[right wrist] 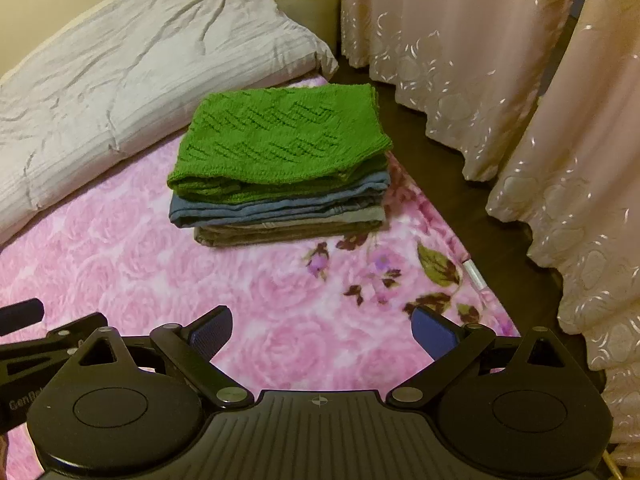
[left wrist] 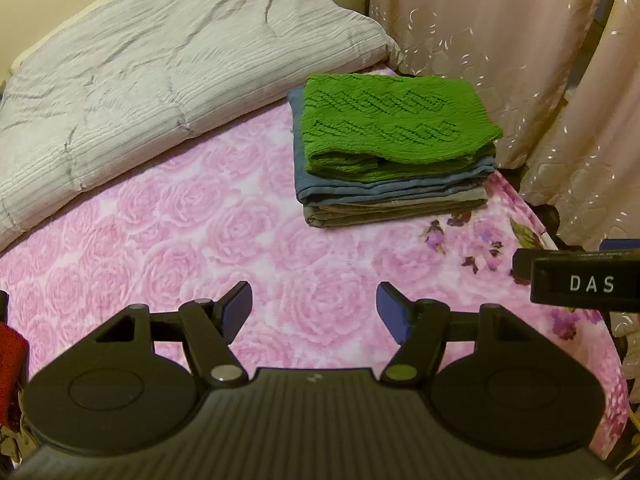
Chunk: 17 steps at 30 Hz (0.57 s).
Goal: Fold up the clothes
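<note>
Here both the left claw and right claw gape wide, empty, above the pink blanket

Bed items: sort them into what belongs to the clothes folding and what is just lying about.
Belongs to the job:
- green knit, folded, top of the pile
- blue garment under it
- grey-brown garment at the bottom

Just lying about:
- grey quilt
- pink rose blanket
- curtains

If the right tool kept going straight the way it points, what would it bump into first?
Probably the pink blanket on the bed, well short of the stack of folded clothes. The right tool is open and empty.
</note>
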Available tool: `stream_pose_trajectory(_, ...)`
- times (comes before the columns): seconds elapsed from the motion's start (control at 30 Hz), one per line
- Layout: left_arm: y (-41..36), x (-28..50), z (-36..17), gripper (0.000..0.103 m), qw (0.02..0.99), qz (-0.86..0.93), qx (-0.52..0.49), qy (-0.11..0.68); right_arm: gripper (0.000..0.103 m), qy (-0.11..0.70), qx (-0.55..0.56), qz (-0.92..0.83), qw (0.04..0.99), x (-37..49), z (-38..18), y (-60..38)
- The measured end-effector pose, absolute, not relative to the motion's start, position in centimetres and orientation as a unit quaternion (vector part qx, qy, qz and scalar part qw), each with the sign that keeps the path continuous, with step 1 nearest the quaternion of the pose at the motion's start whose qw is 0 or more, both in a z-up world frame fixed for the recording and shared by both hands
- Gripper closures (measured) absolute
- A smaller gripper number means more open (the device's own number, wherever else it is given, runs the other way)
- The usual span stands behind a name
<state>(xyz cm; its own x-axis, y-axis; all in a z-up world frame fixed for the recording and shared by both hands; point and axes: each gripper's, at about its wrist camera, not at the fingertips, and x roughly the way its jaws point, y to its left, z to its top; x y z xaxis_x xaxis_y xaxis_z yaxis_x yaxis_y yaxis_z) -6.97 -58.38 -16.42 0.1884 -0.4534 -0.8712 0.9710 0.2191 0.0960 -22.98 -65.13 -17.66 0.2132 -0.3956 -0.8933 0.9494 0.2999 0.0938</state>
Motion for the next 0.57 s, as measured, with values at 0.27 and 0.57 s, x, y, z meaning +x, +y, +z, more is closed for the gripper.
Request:
stream_pose_trajectory(0.27, -59.3, -7.1, -16.4, 0.038, 0.685, -0.524, 0.349, 0.366, 0.005, 0.405, 0.348, -0.487, 0.692, -23.4, -18.2, -65.7)
stream_pose_trajectory(0.57, -60.7, -7.8, -15.8, 0.038, 0.683, -0.539, 0.343, 0.354, 0.004, 0.396, 0.347, -0.493, 0.693, -24.0, -17.6, -65.9)
